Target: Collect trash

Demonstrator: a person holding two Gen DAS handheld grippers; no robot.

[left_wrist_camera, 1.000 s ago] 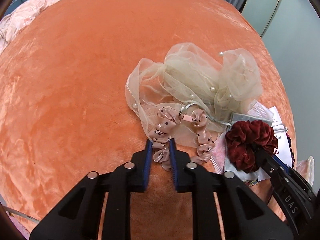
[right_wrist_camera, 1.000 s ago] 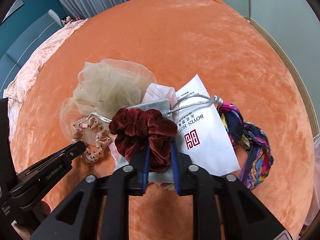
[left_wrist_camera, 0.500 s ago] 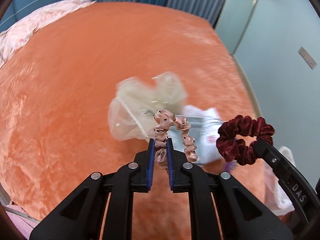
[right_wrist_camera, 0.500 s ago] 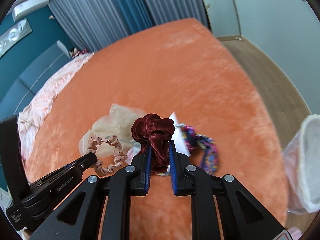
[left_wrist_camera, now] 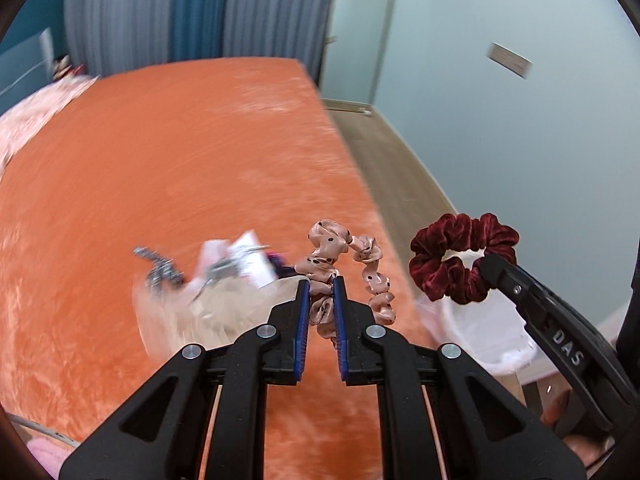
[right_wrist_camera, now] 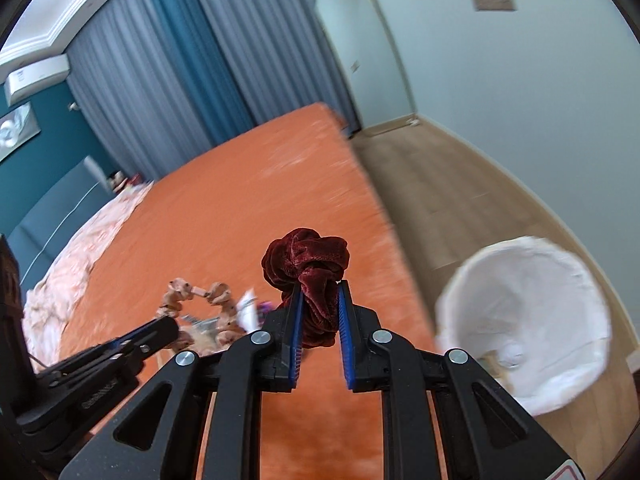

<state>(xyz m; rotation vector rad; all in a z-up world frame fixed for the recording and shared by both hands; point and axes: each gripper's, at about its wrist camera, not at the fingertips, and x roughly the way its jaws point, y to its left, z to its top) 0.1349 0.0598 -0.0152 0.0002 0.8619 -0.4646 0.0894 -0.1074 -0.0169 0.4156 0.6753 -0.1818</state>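
2 handheld claws, each grasping a hair scrunchie, raised above an orange bed.

The left claw (left_wrist_camera: 320, 286) is clenched on a pink dotted scrunchie (left_wrist_camera: 346, 258), held in the air over the bed (left_wrist_camera: 160, 168). The right claw (right_wrist_camera: 319, 292) is clenched on a dark red velvet scrunchie (right_wrist_camera: 306, 258), also lifted clear of the bed. A blurred pile of leftover items (left_wrist_camera: 224, 268) lies on the bedcover below. A white-lined bin (right_wrist_camera: 528, 320) stands on the wooden floor (right_wrist_camera: 448, 200) beside the bed, to the right.
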